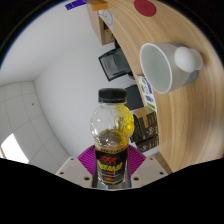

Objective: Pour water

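Wooden surface seen tilted, white ceramic mug standing on it, apparently still unfilled.
Fingers are clamped on the clear plastic bottle with black cap and yellow label, held short of the mug; the cap is on, so uncapping and pouring remain.

One clear plastic bottle with a black cap stands between the tongs' fingers. Beyond them, the wooden worktop carries one white mug and one red round coaster.

Gripper clamps capped bottle (yellow liquid, tilted view); white mug beyond on wooden table.
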The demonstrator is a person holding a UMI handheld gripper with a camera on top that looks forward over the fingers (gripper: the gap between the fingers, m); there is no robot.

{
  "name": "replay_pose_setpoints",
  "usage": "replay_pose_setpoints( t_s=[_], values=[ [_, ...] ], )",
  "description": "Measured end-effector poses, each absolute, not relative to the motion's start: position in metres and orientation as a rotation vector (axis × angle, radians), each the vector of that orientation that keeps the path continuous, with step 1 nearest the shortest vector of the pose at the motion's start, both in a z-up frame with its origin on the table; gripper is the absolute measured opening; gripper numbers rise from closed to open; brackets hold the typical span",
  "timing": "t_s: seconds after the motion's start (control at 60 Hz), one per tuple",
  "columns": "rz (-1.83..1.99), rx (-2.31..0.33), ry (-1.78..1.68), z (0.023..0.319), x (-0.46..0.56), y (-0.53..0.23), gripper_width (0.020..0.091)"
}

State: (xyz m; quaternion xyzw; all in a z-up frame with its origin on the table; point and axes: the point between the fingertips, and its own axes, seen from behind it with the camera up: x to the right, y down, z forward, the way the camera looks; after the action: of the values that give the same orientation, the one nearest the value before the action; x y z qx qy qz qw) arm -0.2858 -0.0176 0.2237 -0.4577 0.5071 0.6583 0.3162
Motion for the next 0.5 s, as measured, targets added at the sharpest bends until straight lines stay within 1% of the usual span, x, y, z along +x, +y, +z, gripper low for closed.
replay_pose_setpoints(
  t_s=[0.117,0.15,0.217,0.3,0.4,0.433,0.45,0.5],
  values=[
    [1.826,-1.102,1.493,0.197,-0.26,-0.009,0.0376],
    [1.831,-1.099,1.518,0.195,-0.249,-0.017,0.0376],
    [1.841,-1.121,1.519,0.19,-0.251,-0.01,0.0375],
    [1.849,-1.148,1.506,0.195,-0.246,-0.018,0.0375],
    [1.8,-1.265,1.418,0.197,-0.251,-0.004,0.0376],
    [1.762,-1.325,1.354,0.203,-0.252,-0.003,0.0376],
    [1.736,-1.35,1.326,0.209,-0.245,-0.016,0.0375],
    [1.634,-1.451,1.192,0.218,-0.249,-0.007,0.0377]
  ],
)
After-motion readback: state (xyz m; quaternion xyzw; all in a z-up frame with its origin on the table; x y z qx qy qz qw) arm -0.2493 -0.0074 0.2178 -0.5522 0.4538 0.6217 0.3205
